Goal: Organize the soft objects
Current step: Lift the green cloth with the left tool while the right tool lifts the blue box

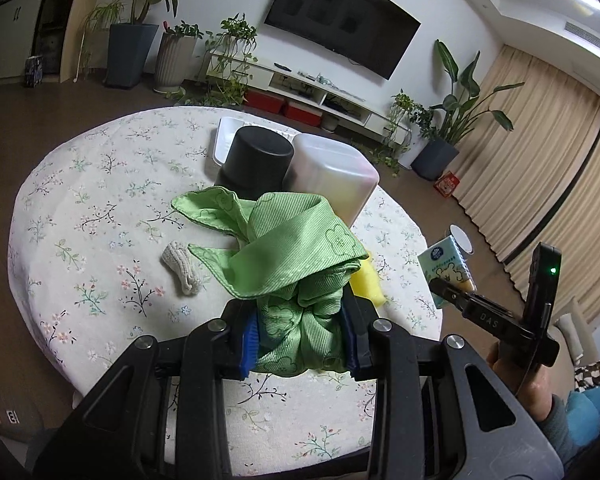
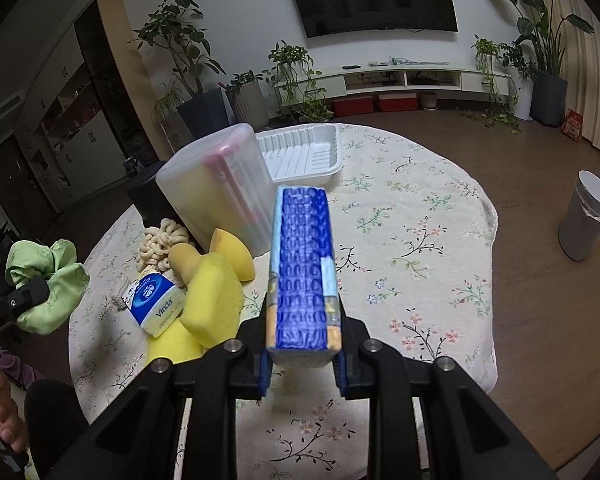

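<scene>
My left gripper point(image 1: 300, 336) is shut on a crumpled green cloth point(image 1: 300, 256) and holds it above the round floral table point(image 1: 80, 240). The cloth also shows in the right wrist view point(image 2: 48, 284) at the left. My right gripper point(image 2: 302, 352) is shut on a blue tissue pack point(image 2: 304, 264), held above the table; it shows in the left wrist view point(image 1: 446, 268) at the right edge. On the table lie yellow sponges point(image 2: 212, 300), a Vinda tissue pack point(image 2: 156, 300), a cream knotted rope toy point(image 2: 160, 240) and a small grey knitted piece point(image 1: 182, 268).
A translucent lidded plastic box point(image 2: 216, 184) and a black cylinder point(image 1: 256, 160) stand mid-table. A white plastic tray point(image 2: 304, 152) lies behind them. A grey bin point(image 2: 586, 216) stands on the floor to the right. Plants and a TV stand line the far wall.
</scene>
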The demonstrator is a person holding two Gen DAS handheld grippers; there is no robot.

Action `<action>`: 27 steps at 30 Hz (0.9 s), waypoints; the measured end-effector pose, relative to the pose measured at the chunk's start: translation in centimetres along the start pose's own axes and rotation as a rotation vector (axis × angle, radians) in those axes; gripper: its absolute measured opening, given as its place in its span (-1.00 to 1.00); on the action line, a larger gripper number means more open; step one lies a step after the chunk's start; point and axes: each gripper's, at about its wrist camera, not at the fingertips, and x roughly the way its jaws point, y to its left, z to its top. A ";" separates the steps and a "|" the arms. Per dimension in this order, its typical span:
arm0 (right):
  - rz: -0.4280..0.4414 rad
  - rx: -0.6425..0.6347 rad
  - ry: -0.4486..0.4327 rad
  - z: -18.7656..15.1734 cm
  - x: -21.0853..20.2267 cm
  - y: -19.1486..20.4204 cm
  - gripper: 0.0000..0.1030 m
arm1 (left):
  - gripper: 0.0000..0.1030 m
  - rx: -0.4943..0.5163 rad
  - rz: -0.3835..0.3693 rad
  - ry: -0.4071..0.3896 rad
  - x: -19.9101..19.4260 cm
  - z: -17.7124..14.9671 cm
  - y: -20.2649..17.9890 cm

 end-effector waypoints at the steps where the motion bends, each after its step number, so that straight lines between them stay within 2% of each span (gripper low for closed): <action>1: 0.001 0.000 0.001 0.0 -0.1 0.0 -0.50 | -0.42 0.000 0.000 -0.001 0.0 0.0 0.0; 7: 0.008 0.003 0.014 0.1 0.1 -0.2 -0.50 | -0.42 0.016 0.003 -0.008 -0.1 0.7 0.2; 14: -0.002 -0.005 -0.006 1.1 -0.3 -0.7 -0.50 | -0.42 0.062 0.039 -0.044 -0.5 4.1 0.7; 21: -0.018 -0.026 -0.054 5.5 -0.7 -2.2 -0.50 | -0.42 0.120 0.094 -0.082 0.2 10.2 2.0; 27: -0.042 -0.084 -0.086 10.6 0.7 -2.8 -0.50 | -0.42 0.185 0.114 -0.072 3.5 15.9 3.1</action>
